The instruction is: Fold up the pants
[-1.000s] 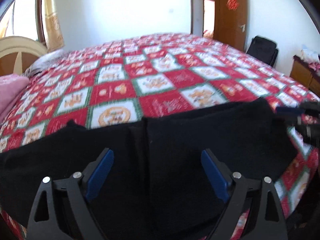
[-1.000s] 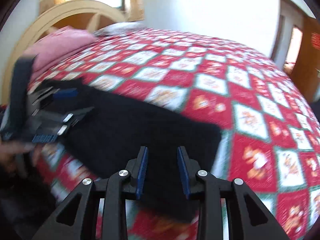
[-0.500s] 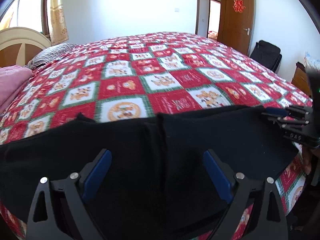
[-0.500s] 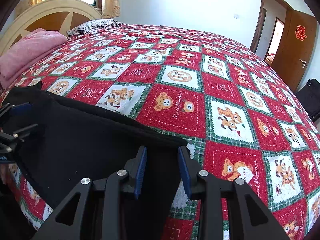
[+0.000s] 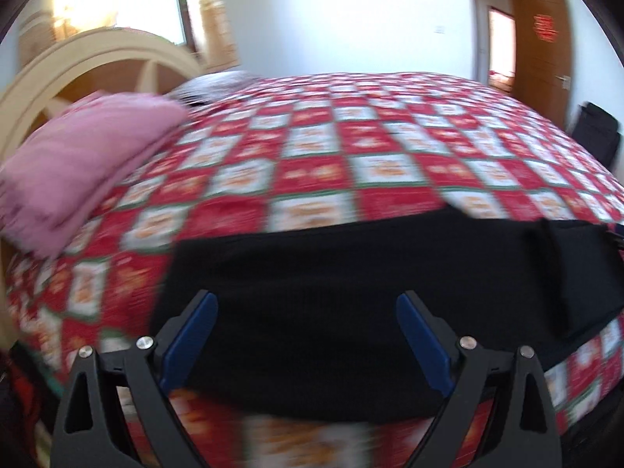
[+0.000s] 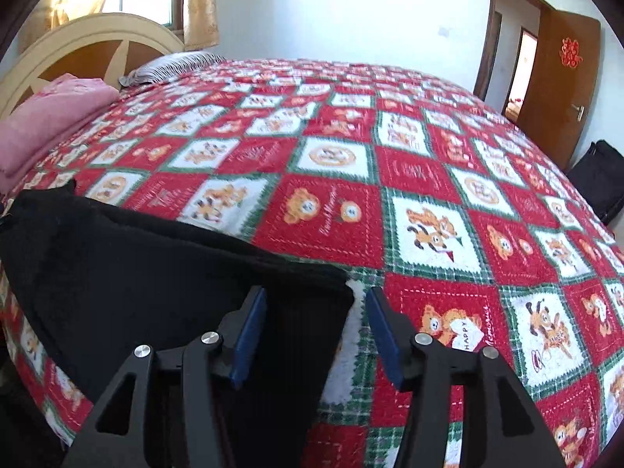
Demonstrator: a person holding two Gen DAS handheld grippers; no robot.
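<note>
Black pants (image 5: 351, 292) lie flat along the near edge of a bed with a red, white and green checked cover (image 5: 351, 156). My left gripper (image 5: 306, 335) is wide open, empty, just above the pants' left end. In the right wrist view the pants (image 6: 136, 273) reach from the left edge to a right end corner between my fingers. My right gripper (image 6: 316, 331) is open around that corner, with a white fleecy lining showing at the cloth edge.
A folded pink blanket (image 5: 85, 163) and a striped pillow (image 6: 171, 66) lie by the cream headboard (image 6: 78, 46). A brown door (image 6: 561, 78) and a black bag (image 6: 596, 183) stand at the right. The bed edge runs just below the pants.
The left gripper swung left toward the pants' left end, and its view is motion-blurred. The right gripper's jaws opened wider around the pants' right corner.
</note>
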